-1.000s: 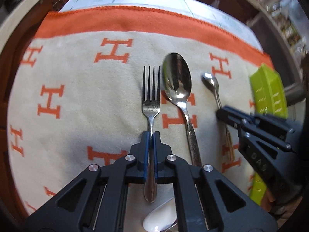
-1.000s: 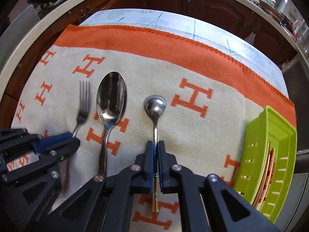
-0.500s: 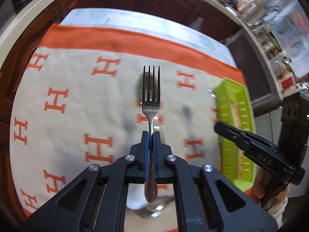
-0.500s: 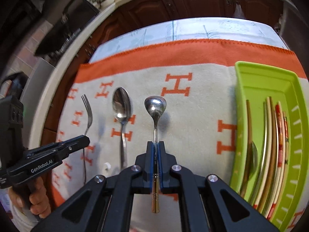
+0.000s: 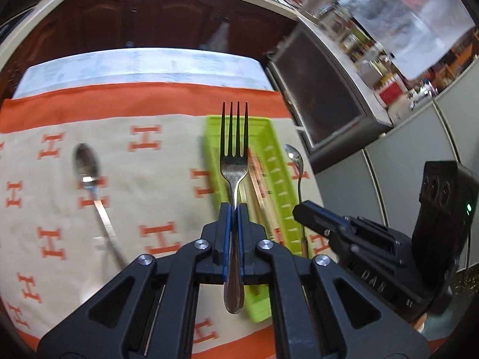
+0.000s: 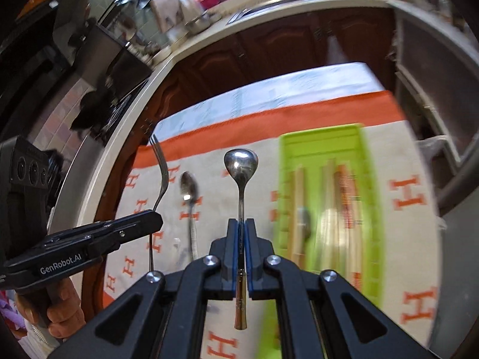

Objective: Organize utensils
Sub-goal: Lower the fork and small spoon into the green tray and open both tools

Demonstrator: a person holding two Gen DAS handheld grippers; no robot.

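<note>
The fork [image 5: 234, 161] is clamped in the left tool [image 5: 234, 233], the small spoon [image 6: 241, 179] in the right tool [image 6: 241, 257]; the green tray [image 6: 366, 209] is seen lengthwise, right of centre.

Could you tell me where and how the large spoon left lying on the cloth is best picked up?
Grip the large spoon by its handle, coming from above with the fingers either side. It lies flat on the patterned cloth, bowl at the far end, and the handle is narrow, straight and clear of everything else.

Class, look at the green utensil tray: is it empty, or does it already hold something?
Not empty. The green tray already holds several long utensils lying lengthwise; blur hides exactly what they are.
</note>
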